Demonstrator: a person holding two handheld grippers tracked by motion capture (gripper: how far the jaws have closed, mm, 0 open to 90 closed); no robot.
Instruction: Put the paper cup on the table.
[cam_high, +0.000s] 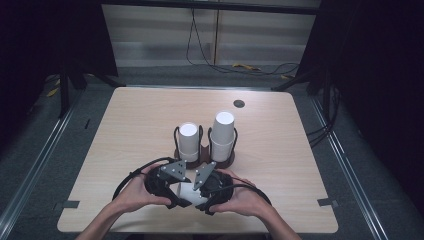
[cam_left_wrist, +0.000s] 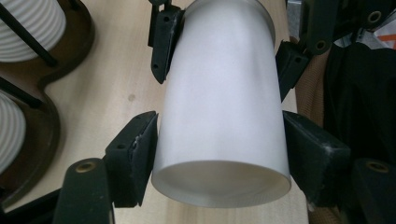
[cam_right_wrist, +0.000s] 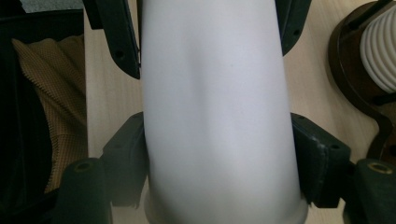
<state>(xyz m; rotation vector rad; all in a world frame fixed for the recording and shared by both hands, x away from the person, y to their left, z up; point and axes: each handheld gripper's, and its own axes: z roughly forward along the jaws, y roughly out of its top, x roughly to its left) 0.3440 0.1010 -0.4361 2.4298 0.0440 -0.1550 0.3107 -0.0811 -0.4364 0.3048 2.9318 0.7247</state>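
White paper cup (cam_left_wrist: 223, 107) lies on its side between both grippers, low in the centre of the high view (cam_high: 186, 192), just above the bench (cam_high: 280, 145). In the left gripper view the fingers (cam_left_wrist: 133, 163) of the left gripper (cam_left_wrist: 219, 163) press on both sides of the cup near its open rim, which faces the camera at the bottom of the frame; they are clenched on the cup. In the upper part of the same frame the fingers of the other gripper touch the cup near its far end. In the right gripper view the right gripper (cam_right_wrist: 219, 163) grasps the same cup (cam_right_wrist: 217, 107), one finger (cam_right_wrist: 126, 158) on each side of its body, and the cup runs from the bottom to the top of the frame. In the high view the left gripper (cam_high: 167, 182) and the right gripper (cam_high: 210, 187) point toward each other with the cup between them, and a hand holds each gripper, the left hand (cam_high: 132, 195) and the right hand (cam_high: 245, 197), with black cables looping beside them. Behind the grippers, near the centre of the frame, a dark brown holder (cam_high: 227, 159) stands on the bench with two ribbed white cups, the left one (cam_high: 189, 142) shorter and the right one (cam_high: 222, 135) taller, each inside black wire loops. A small dark round disc (cam_high: 239, 103) sits in the bench toward the upper right.
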